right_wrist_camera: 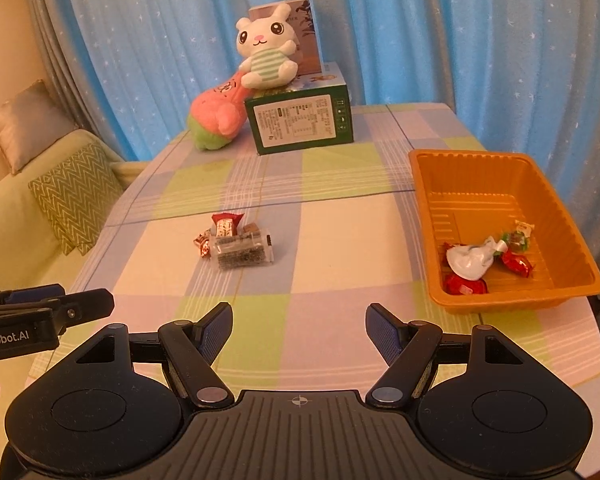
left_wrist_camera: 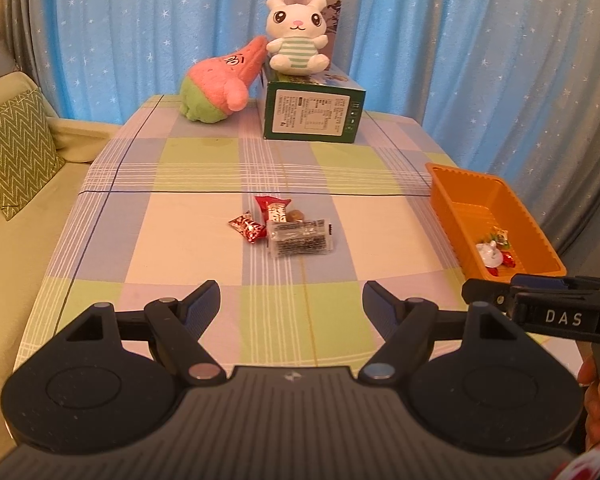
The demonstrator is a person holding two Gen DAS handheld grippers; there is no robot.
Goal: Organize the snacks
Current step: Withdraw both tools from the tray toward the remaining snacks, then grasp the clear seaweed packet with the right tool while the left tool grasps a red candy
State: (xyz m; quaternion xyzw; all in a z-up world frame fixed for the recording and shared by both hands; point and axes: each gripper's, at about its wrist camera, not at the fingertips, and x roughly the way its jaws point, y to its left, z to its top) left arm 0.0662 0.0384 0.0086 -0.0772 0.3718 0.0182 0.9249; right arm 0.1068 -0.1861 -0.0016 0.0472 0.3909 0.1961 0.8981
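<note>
A small heap of wrapped snacks (left_wrist_camera: 284, 226) lies mid-table: a clear packet of dark bits (left_wrist_camera: 300, 238), a red-and-white packet (left_wrist_camera: 274, 208) and a red candy (left_wrist_camera: 246, 230). The same heap (right_wrist_camera: 236, 242) shows in the right wrist view. An orange tray (left_wrist_camera: 460, 188) at the table's right edge holds several wrapped candies (right_wrist_camera: 484, 262). My left gripper (left_wrist_camera: 292, 294) hovers over the near table, open and empty, short of the heap. My right gripper (right_wrist_camera: 299, 316) is open and empty too, beside the left one, with the orange tray (right_wrist_camera: 428, 208) ahead to its right.
At the back stand a green box (left_wrist_camera: 314, 114) with a white bunny plush (left_wrist_camera: 298, 36) on it and a pink-and-green plush (left_wrist_camera: 220, 84) leaning beside. A sofa with a patterned cushion (left_wrist_camera: 12, 152) lies left. Blue curtains hang behind. A hand (left_wrist_camera: 598, 396) shows at the right edge.
</note>
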